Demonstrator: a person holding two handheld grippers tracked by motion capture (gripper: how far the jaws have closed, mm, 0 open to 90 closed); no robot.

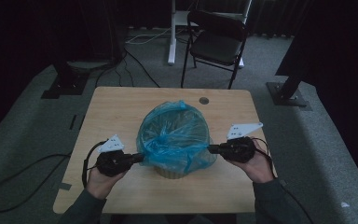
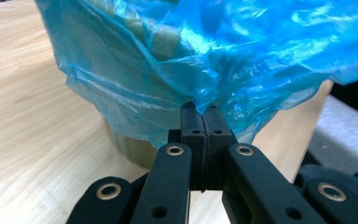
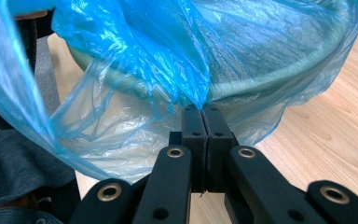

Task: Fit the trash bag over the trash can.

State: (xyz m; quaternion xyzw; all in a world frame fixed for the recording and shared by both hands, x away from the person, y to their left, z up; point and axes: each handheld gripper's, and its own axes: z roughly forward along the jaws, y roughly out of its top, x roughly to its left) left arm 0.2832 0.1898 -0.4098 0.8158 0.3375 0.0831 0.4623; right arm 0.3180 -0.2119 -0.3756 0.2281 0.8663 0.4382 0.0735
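Two claws, both mine: left claw (image 1: 137, 157) and right claw (image 1: 211, 149) each clenched on the thin blue plastic bag (image 1: 175, 135) lining a round beige bin (image 1: 170, 172), mid light wooden counter (image 1: 121, 107).

The bin (image 1: 175, 140) with its blue bag (image 1: 177, 133) stands in the middle of the table (image 1: 121, 107) and blocks the straight way between the left gripper (image 1: 140, 157) and the right gripper (image 1: 210, 148), which both sit closed against the bag's hanging edge. The far part of the table behind the bin is bare wood, and the near strip in front of it is also free, so a hand could pass there. Beyond the table a black chair (image 1: 216, 42) and dark stands (image 1: 289, 88) are well apart from it.
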